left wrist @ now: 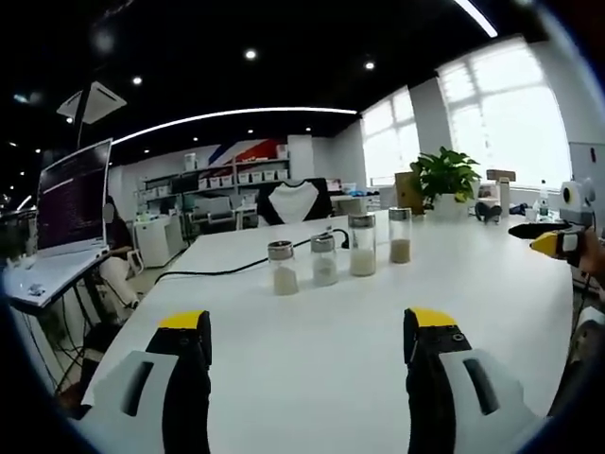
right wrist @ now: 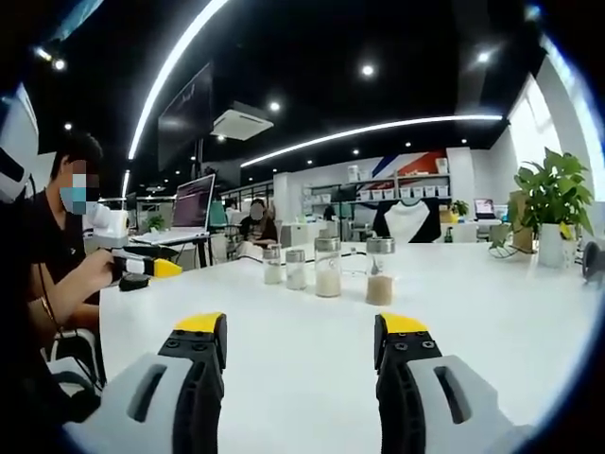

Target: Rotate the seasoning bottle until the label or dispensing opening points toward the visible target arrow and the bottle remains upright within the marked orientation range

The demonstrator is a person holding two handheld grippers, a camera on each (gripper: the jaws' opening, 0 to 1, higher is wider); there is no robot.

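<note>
Both claws, left claw (left wrist: 307, 345) and right claw (right wrist: 301, 345), gape empty; a careless reach could topple the crowded seasoning bottles (right wrist: 327, 268) on the table (right wrist: 284, 378).

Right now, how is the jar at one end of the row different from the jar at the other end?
The brownish-filled jar is taller than the small end jar. The brownish-filled jar holds tan-brown powder; the small end jar holds pale, whitish powder. The small end jar sits at the end nearer the laptop, the brownish-filled jar nearer the plant. Both stand upright, clear glass, metal caps.

White table (left wrist: 312, 369) carries four glass seasoning bottles (left wrist: 324, 259) in a row — plus a potted plant (left wrist: 445, 180).
</note>
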